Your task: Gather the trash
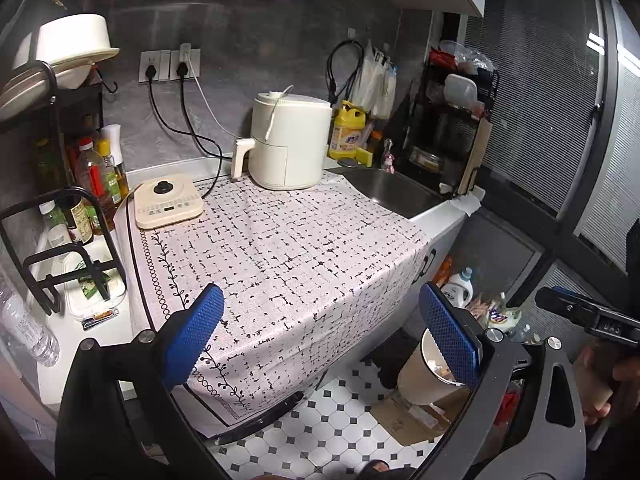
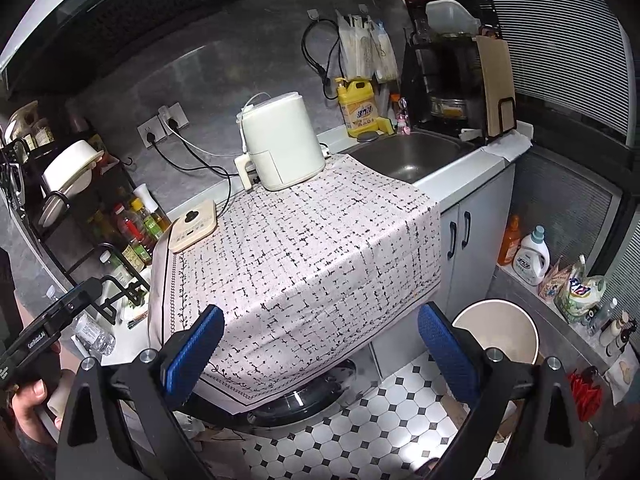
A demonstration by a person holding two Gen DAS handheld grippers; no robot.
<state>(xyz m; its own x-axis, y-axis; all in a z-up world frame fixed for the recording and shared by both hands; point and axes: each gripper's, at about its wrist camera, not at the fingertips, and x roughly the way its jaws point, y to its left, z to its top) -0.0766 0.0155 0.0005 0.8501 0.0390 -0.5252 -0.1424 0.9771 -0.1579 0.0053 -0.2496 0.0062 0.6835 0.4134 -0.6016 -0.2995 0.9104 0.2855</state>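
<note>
My left gripper (image 1: 320, 332) is open and empty, held above the front edge of the patterned cloth (image 1: 288, 248) on the counter. My right gripper (image 2: 320, 344) is open and empty too, over the same cloth (image 2: 312, 248) near its front edge. A beige trash bin (image 1: 424, 376) stands on the tiled floor to the right of the counter, with some scraps inside in the left wrist view. It also shows in the right wrist view (image 2: 508, 328). The cloth bears no loose trash that I can see.
A white air fryer (image 1: 288, 140) and a cream induction cooker (image 1: 168, 200) stand at the back of the cloth. A sink (image 2: 408, 156) lies to the right. A bottle rack (image 1: 92, 184) and a plastic water bottle (image 1: 28, 328) are at left. Cardboard (image 1: 416, 416) lies by the bin.
</note>
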